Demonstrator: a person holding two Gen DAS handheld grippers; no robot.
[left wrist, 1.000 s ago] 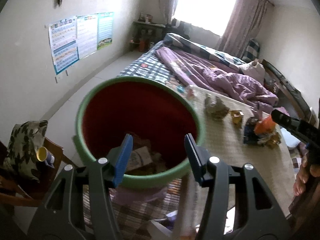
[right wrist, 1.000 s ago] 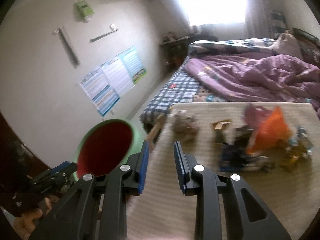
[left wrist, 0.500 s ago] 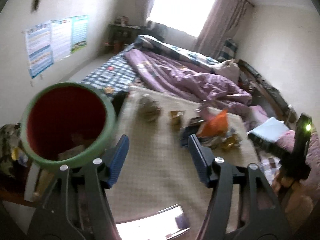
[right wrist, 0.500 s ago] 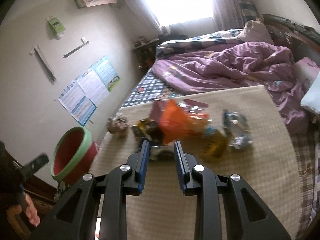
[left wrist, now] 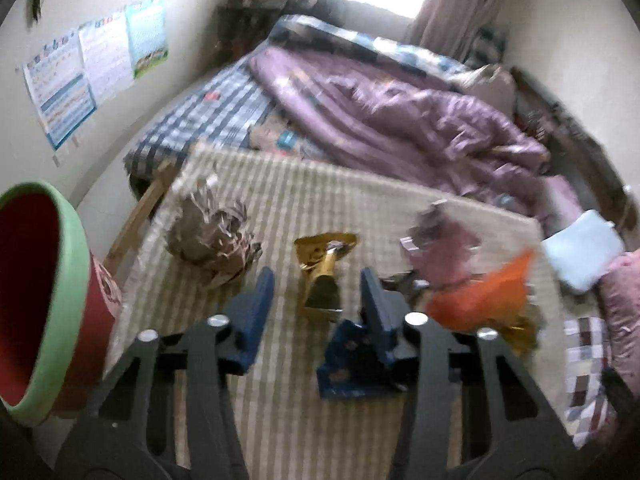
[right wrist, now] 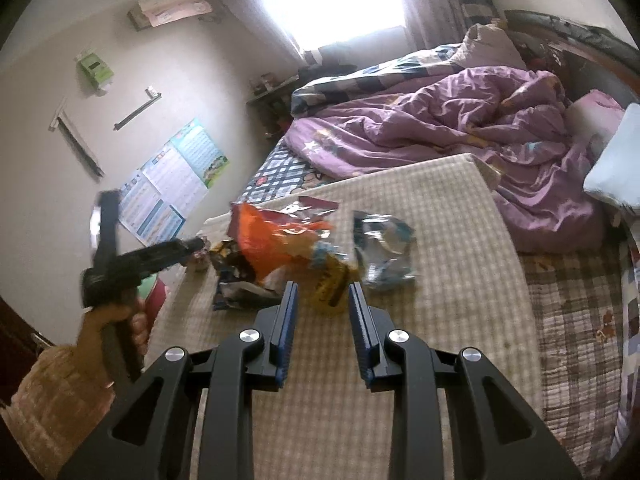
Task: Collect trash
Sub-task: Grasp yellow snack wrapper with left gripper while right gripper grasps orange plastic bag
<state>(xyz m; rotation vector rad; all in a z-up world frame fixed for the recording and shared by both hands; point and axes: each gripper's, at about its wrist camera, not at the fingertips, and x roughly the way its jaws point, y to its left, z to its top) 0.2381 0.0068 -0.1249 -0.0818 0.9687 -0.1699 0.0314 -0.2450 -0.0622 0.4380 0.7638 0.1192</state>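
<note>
1. Trash, remaining: a loose cluster lies on the beige checked mat (right wrist: 460, 240) spread over the bed. Items: a crumpled brown wad (left wrist: 208, 236); a gold wrapper (left wrist: 324, 272); a blue packet (left wrist: 348, 364); an orange bag (right wrist: 268, 240); a yellow wrapper (right wrist: 332, 284); a silver-blue pouch (right wrist: 384, 248); a mauve scrap (left wrist: 444, 248). None is lifted.
2. Bin: a red bucket with green rim (left wrist: 60, 300) stands at the mat's left edge, just beside the wad. Its contents are hidden from this angle, so what has already gone in cannot be told.
3. Left tongs (left wrist: 316, 292): jaws closing, with the gold wrapper in line between them; the pads do not yet press it. The blue packet lies under the right-hand jaw.
4. Right tongs (right wrist: 322, 312): parted narrowly and empty, poised just short of the yellow wrapper.
5. Status, judged: collection unfinished; at least seven pieces are left on the mat, every one still to be carried to the bucket.
6. Surroundings: purple quilt (right wrist: 440, 120) behind the mat; posters (left wrist: 92, 60) on the wall.
</note>
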